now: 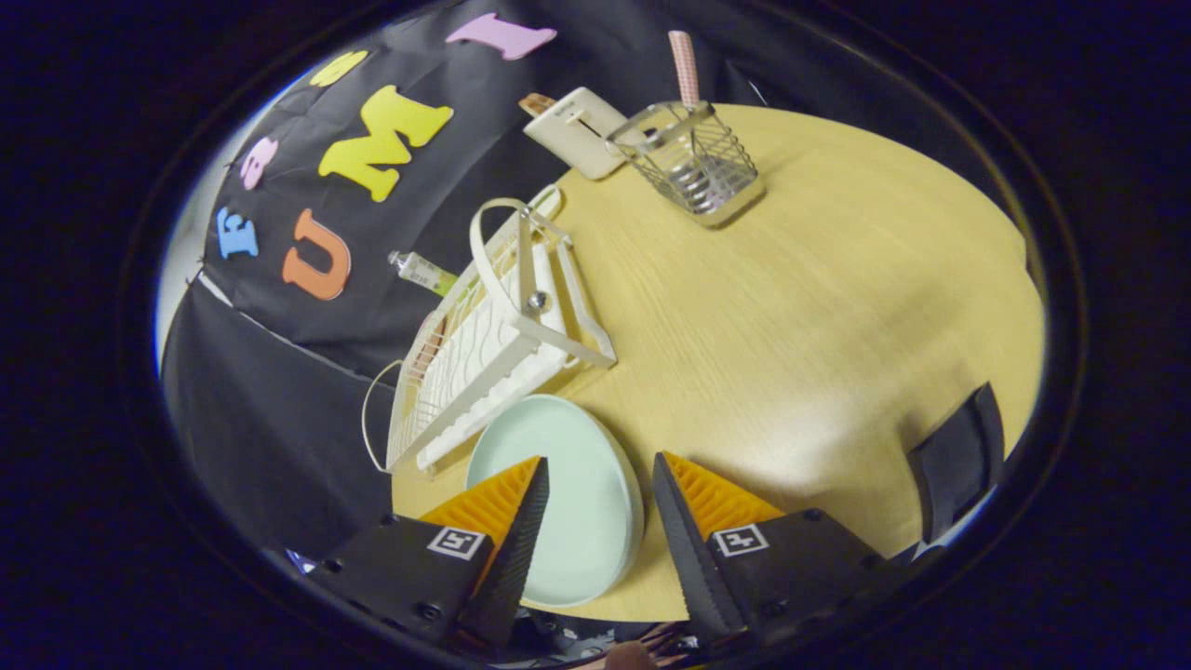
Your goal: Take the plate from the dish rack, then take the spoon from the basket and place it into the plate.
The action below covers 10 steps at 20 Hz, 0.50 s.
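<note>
Your gripper [600, 470] has its fingers spread wide, holding nothing. The round pale mint-green plate [569, 502] lies flat on the light wooden table [819, 307] at the lower centre of the frame, between the two fingers: one finger overlaps its near-left edge, and the other stands just beside its right rim, apart from it. You cannot tell from this view whether the overlapping finger touches the plate.

Just beyond the plate, left of centre, sits the white plastic dish rack [498, 344], tilted in the picture, with a curved handle at its top. A small tube with a yellow-green label [423, 272] lies behind the rack against the booth wall.

In the upper centre of the frame stands the silver wire-mesh basket [693, 163], well beyond the fingers. The spoon with the pink checked handle [685, 67] stands upright in it. Just left of the basket rests a flat cream-coloured box [577, 130].
</note>
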{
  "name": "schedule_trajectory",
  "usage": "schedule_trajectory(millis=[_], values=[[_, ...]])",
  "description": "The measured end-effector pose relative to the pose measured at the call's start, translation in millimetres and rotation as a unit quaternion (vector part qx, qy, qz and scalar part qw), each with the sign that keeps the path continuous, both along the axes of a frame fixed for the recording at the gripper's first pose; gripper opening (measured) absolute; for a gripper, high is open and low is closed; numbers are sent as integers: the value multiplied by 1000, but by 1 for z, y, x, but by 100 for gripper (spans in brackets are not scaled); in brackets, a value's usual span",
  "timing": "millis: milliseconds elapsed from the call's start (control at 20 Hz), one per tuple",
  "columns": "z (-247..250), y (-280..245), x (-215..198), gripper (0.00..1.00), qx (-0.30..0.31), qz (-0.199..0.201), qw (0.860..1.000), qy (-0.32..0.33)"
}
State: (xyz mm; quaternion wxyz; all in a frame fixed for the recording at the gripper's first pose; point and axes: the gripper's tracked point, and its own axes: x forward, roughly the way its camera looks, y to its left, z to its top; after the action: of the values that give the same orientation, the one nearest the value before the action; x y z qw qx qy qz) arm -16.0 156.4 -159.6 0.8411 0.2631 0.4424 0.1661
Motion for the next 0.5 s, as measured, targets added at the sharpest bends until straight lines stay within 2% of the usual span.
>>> schedule_trajectory(millis=[100, 150, 200, 250, 500], values=[[13, -16, 1, 84, -47, -2, 998, -51], [20, -24, 1, 85, -76, -4, 994, -78], [28, -33, 4, 90, -103, -9, 989, -107], [37, -41, 6, 91, -129, -17, 982, -137], [74, -94, 23, 98, -240, -80, 931, -262]])
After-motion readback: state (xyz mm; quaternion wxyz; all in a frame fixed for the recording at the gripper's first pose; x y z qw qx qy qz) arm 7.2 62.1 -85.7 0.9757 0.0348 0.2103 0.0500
